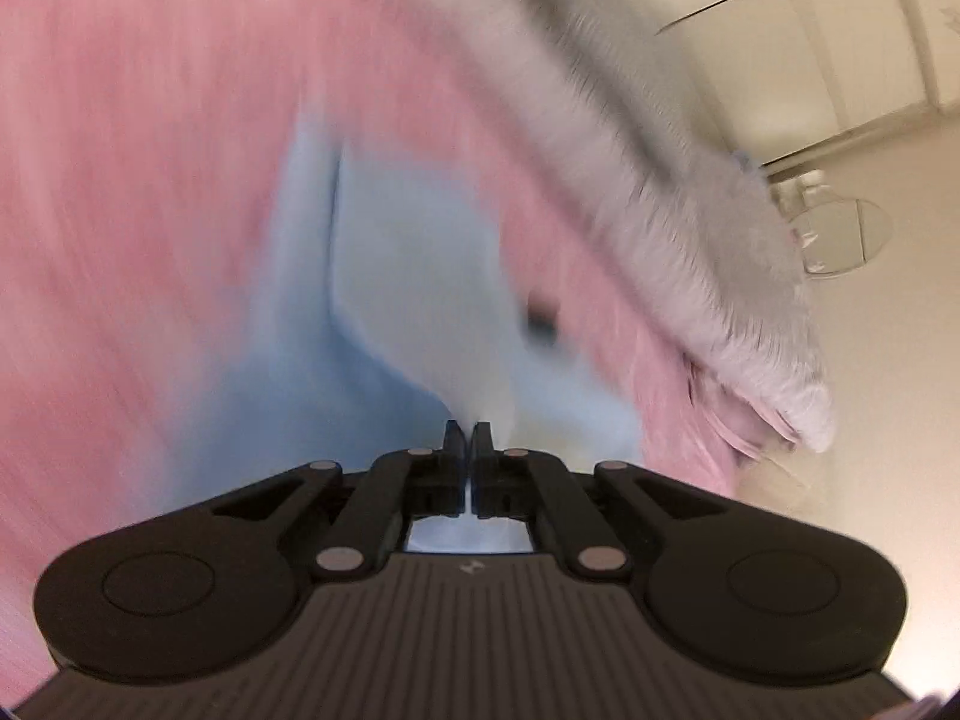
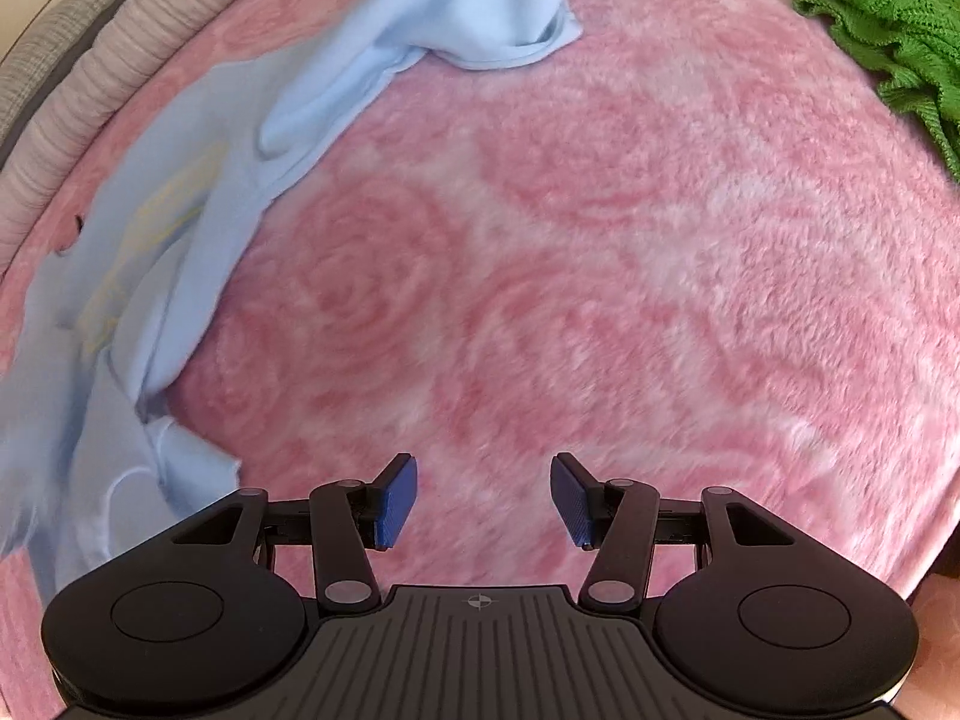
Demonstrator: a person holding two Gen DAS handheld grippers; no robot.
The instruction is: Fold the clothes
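A light blue garment [image 2: 180, 228] lies crumpled on a pink fleece blanket [image 2: 600, 270], running from the upper middle down the left side of the right wrist view. My right gripper [image 2: 483, 480] hovers open over bare blanket to the right of the garment, with nothing between its blue pads [image 2: 396, 501]. The left wrist view is blurred. There my left gripper [image 1: 467, 432] has its jaws together at an edge of the light blue garment [image 1: 408, 276], and the cloth rises to the fingertips and shows below them.
A green knitted garment [image 2: 894, 42] lies at the blanket's upper right. Striped grey bedding [image 2: 78, 90] borders the blanket at the upper left. In the left wrist view a grey fuzzy blanket edge [image 1: 690, 228], a clear plastic container [image 1: 840, 234] and a cream cabinet [image 1: 840, 30] stand beyond.
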